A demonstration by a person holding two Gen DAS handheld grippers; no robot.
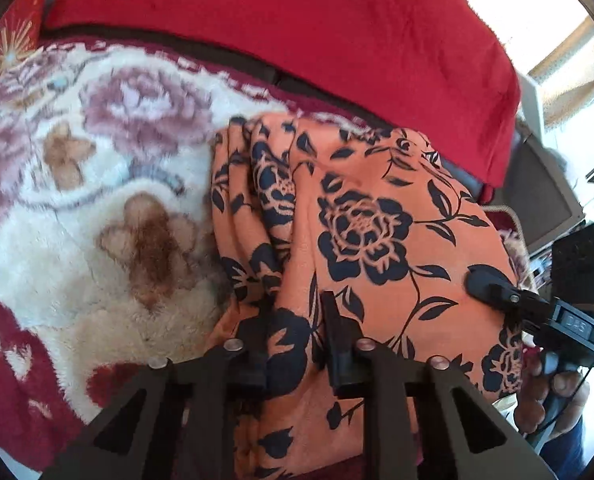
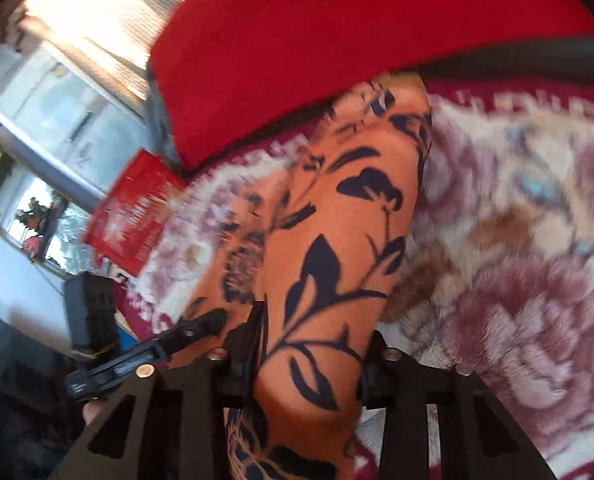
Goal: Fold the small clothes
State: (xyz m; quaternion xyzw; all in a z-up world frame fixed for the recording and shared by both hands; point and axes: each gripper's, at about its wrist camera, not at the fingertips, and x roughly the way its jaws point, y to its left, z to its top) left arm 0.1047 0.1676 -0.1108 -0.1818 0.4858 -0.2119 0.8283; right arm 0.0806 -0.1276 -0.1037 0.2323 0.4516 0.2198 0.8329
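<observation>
An orange garment (image 1: 377,216) printed with dark blue flowers lies bunched on a fluffy floral blanket (image 1: 97,200). My left gripper (image 1: 293,312) is shut on a fold at the garment's near edge, the cloth pinched between its two black fingers. At the right of that view the right gripper (image 1: 497,288) reaches onto the garment's right side, held by a person's hand (image 1: 553,392). In the right wrist view the garment (image 2: 337,220) fills the gap between the right gripper's (image 2: 313,336) fingers, which are shut on a thick bunch of it. The left gripper (image 2: 201,324) shows at the left there.
A red cover (image 1: 297,40) drapes the sofa back behind the blanket. A red printed cushion (image 2: 133,216) lies at the blanket's far side in the right wrist view. Beyond it are a bright window and a grey cabinet (image 2: 57,112).
</observation>
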